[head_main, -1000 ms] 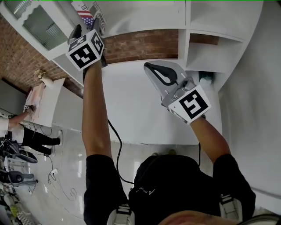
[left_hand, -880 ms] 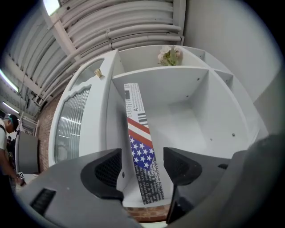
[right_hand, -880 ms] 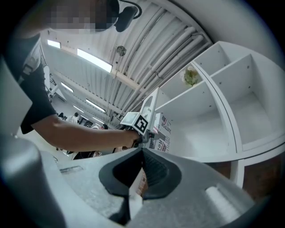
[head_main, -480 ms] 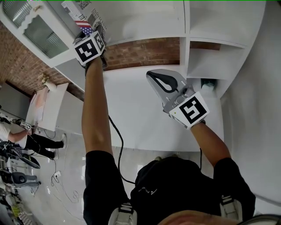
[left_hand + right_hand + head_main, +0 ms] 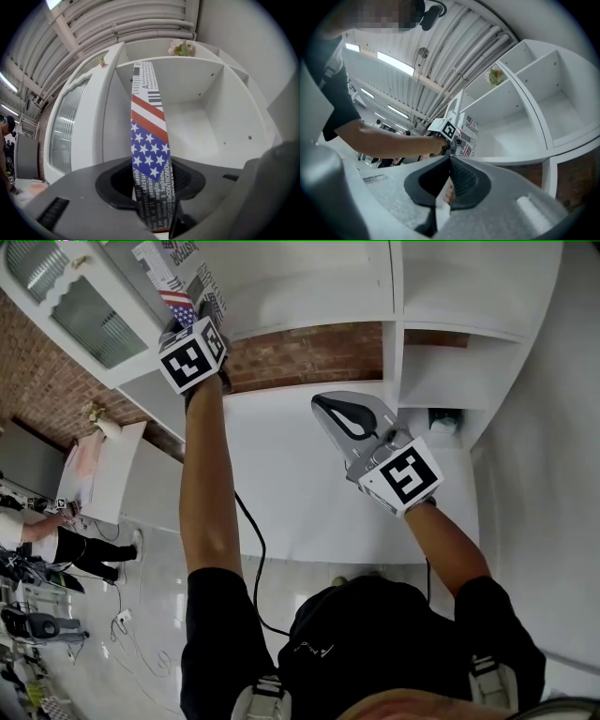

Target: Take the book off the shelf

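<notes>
While the left gripper (image 5: 152, 220) closes its jaws on the book (image 5: 149, 140), the right gripper (image 5: 449, 187) stands idle.
The left jaws are closing across the lower end of the flag-printed spine, one pad on each cover. This grip is low and narrow, probably so that the book can be drawn straight out by its exposed edge. The book stands on end at the front of the shelf (image 5: 197, 126), close to the left wall of its compartment. Nothing else occupies that compartment, so the way out looks unobstructed. The book has not yet left the shelf. The right jaws are together with nothing between them. The person holds this gripper low over the white surface (image 5: 300, 493), well apart from the book, presumably to keep it clear of the withdrawal.
</notes>
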The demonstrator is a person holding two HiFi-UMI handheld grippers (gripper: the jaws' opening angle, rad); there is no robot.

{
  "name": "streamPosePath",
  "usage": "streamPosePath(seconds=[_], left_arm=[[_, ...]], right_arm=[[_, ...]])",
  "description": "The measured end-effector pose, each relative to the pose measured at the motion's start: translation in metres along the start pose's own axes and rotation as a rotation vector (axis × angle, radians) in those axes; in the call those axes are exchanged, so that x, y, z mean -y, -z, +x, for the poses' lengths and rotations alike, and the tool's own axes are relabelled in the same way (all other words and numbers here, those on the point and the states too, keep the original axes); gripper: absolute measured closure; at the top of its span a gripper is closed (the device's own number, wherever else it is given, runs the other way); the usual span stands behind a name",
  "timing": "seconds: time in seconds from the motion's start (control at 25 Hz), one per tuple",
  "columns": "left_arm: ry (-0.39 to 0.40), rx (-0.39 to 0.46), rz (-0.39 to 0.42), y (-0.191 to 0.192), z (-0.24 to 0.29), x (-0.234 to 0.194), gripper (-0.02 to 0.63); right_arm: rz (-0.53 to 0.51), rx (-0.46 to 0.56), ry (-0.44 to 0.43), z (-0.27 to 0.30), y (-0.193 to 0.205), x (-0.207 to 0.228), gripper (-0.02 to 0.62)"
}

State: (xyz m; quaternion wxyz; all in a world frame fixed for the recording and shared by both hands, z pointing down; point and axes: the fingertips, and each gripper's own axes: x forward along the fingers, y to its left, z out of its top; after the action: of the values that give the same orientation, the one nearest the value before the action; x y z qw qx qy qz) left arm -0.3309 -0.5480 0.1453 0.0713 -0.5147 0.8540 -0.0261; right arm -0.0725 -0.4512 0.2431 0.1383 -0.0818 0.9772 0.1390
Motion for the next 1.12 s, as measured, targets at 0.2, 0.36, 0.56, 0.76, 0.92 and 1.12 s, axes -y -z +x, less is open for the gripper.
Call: streamPosePath(seconds=[0.2,0.36,0.56,0.76,0.92,1.12], left_arm=[[0.040,0.055,-0.048,-0.011,-0.032,0.002,0.449],[0.082,0.096,-0.087,-0.018,-0.061,0.002,0.454],[0.142,0.159,-0.128,-0.028,-0.100,0.007,0.454],[0.204,0.222,-0.159,-0.032,-0.144,0.015,0.454],[0.253,0.266,-0.182,-0.029,-0.180,0.026,0.454],[0.297,0.304,-0.234,-0.012,-0.222,0.036,0.454]], right_arm=[[0.006,0.009,-0.008,0.005,-0.002,-0.010,0.594],[0.013,0.021,-0.011,0.008,-0.004,-0.018,0.594],[0.024,0.032,0.000,0.006,-0.008,-0.025,0.594],[0.030,0.044,0.023,0.001,-0.011,-0.028,0.594],[0.032,0.058,0.046,-0.004,-0.013,-0.028,0.594],[-0.019,0.080,0.079,-0.015,-0.017,-0.035,0.594]])
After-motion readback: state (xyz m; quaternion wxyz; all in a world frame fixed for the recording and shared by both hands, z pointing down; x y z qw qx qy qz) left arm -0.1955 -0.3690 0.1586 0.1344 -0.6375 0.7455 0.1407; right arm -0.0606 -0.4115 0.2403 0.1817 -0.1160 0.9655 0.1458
